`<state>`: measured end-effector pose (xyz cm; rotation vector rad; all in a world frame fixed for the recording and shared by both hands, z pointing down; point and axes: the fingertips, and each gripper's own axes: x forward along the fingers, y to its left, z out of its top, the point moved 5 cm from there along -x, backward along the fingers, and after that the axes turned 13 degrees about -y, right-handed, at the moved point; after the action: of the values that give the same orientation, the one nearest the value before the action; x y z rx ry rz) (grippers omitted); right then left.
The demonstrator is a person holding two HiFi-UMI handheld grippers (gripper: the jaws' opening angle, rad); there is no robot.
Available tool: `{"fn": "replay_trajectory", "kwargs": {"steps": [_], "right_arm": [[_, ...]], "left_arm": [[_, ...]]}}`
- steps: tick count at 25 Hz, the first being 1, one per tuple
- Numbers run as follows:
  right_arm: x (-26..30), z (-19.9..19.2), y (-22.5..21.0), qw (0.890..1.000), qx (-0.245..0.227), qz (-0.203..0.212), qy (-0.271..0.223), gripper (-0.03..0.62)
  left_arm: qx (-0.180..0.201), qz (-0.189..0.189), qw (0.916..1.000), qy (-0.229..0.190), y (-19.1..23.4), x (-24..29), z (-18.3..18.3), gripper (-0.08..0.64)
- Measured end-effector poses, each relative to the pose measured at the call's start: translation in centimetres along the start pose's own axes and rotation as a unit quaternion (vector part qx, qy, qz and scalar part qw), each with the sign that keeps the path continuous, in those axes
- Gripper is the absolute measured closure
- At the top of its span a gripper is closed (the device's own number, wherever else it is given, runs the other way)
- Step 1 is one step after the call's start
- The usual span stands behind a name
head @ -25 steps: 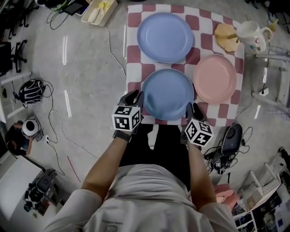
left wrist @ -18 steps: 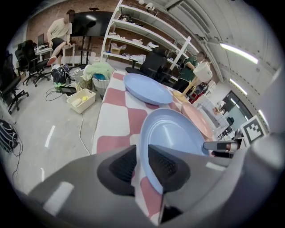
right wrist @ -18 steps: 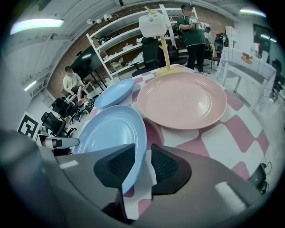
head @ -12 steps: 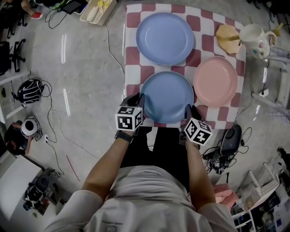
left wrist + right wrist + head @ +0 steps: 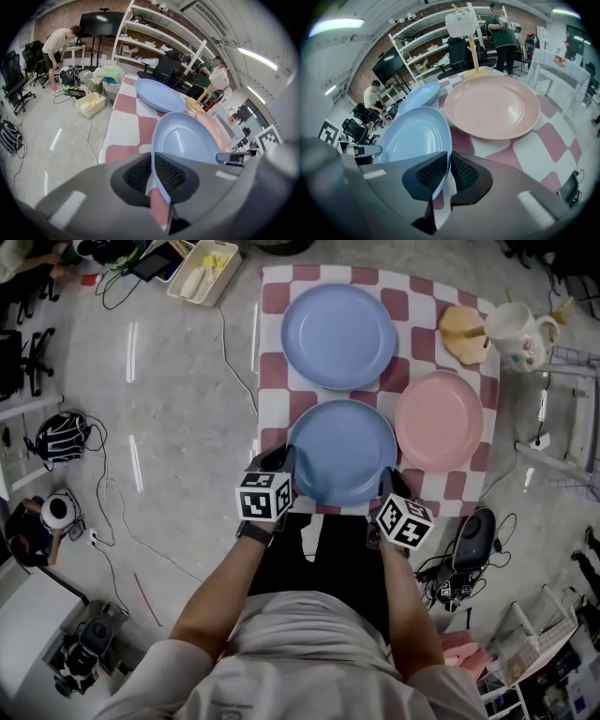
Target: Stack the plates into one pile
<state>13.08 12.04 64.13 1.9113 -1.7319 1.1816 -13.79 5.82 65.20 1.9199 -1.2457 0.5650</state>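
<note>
The near blue plate (image 5: 342, 451) lies on the checked cloth (image 5: 272, 296) in front of me. My left gripper (image 5: 281, 457) is shut on its left near rim, and the rim (image 5: 187, 145) runs between the left gripper's (image 5: 153, 164) pads. My right gripper (image 5: 389, 479) holds the right near rim. Its jaws have just been closing, and in the right gripper view the right gripper (image 5: 449, 166) pinches the plate's edge (image 5: 412, 138). A second blue plate (image 5: 338, 336) sits farther back. A pink plate (image 5: 439, 420) lies to the right, close beside the held one.
A white mug (image 5: 520, 320) on a wooden stand (image 5: 466, 320) occupies the table's far right corner. A beige tray (image 5: 202, 266), cables and bags lie on the floor to the left. A dark device (image 5: 478, 526) lies on the floor at the right. People stand by shelves beyond.
Both grippers have edged inward onto the near blue plate's rim. The plates sit slightly lower in the head view than before.
</note>
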Motion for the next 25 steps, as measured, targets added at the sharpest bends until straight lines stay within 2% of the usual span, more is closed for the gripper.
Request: {"fn": "replay_trajectory", "kwargs": {"steps": [6,14,25], "right_arm": [[-0.4,2.6,1.1,1.000,-0.007,0.008,-0.019,0.555],[0.4,7.9,2.6,0.999,-0.015,0.020,-0.043,0.555],[5.2,15.1,4.4,0.997,-0.020,0.037,-0.060,0.555]], "left_arm": [[-0.002,0.000,0.9997,-0.026,-0.4,-0.9,2.8,0.535],[0.002,0.001,0.9984,-0.057,-0.9,-0.5,8.2,0.535],[-0.004,0.013,0.9969,-0.078,-0.1,3.1,15.4,0.535]]}}
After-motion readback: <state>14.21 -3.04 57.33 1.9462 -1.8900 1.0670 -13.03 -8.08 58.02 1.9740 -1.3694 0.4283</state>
